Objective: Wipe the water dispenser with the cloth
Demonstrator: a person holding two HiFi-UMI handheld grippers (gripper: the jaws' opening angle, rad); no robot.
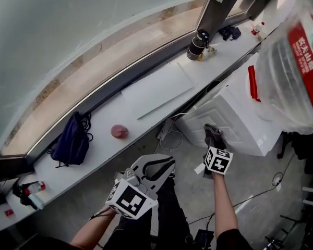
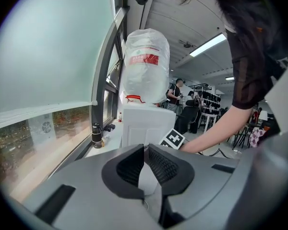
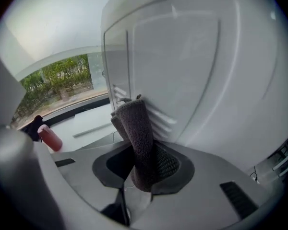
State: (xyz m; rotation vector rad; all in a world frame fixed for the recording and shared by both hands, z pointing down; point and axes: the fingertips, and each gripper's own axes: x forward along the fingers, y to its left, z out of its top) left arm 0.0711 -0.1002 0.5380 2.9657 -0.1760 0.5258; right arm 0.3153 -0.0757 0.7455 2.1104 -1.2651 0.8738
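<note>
Clamping the cloth (image 3: 137, 128) upright, right gripper (image 3: 144, 164), cloth tip against the water dispenser (image 3: 192, 71) side, left gripper (image 2: 145, 150) closed, empty, its view showing the bottle (image 2: 146, 61) on top, unseen in the right gripper view.

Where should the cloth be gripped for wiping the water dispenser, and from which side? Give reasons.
Grip the cloth at one end of its folded bundle, as the right hand-held gripper does, coming from the side away from the water dispenser. The bundle sticks out past the jaws, so fabric, not plastic, likely meets the panel.
</note>
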